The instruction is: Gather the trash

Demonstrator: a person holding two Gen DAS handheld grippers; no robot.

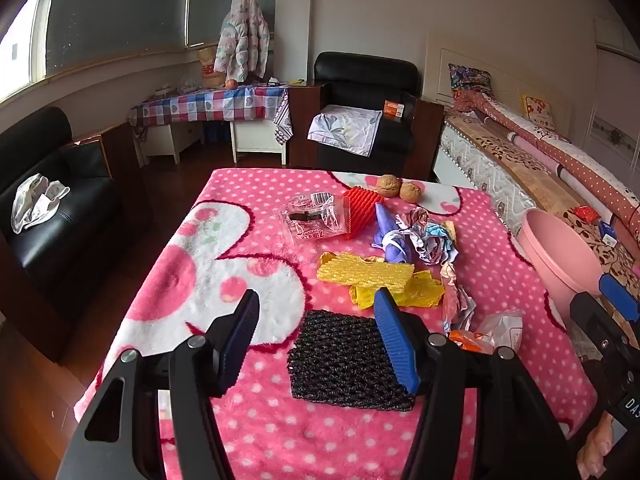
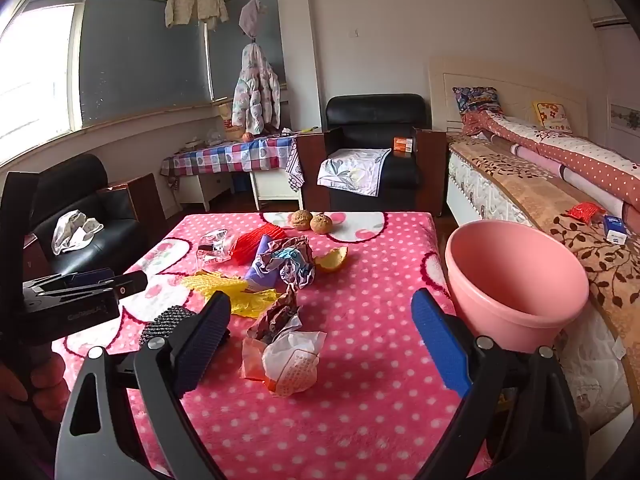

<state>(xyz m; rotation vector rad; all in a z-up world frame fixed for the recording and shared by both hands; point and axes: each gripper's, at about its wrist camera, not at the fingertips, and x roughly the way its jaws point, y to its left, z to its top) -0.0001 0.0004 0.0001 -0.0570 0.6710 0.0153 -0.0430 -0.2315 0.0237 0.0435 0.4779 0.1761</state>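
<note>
Left gripper (image 1: 316, 312): jaws spread wide, nothing between the pads, tilted down over the bench (image 1: 248, 432).
Black foam net (image 1: 348, 360): flat on the pink dotted blanket right under the left gripper, its right edge hidden behind the blue pad.
Yellow foam net (image 1: 366, 270): just beyond the left gripper's tips, lying on a crumpled yellow wrapper (image 1: 424, 294).
Right gripper (image 2: 320, 322): released as well, jaws as wide as they go, empty, angled down.
White-and-orange bag (image 2: 290, 364): crumpled on the bench between the right gripper's fingers, touching neither pad.
Brown crumpled wrapper (image 2: 280, 314): just past that bag, still between the fingers' lines.
Pink bucket (image 2: 516, 280): immediately right of the right gripper's blue finger, at the bench edge, open mouth up.
Further out: purple wrapper (image 2: 260, 264), colourful crumpled foil (image 2: 290, 262), orange peel (image 2: 334, 260), red foam net (image 2: 252, 246), clear plastic packet (image 2: 214, 246) clustered mid-bench.
Far edge: two walnuts (image 2: 312, 221) side by side.
Beyond: black armchair (image 2: 376, 120) straight ahead, bed (image 2: 540, 184) to the right.
</note>
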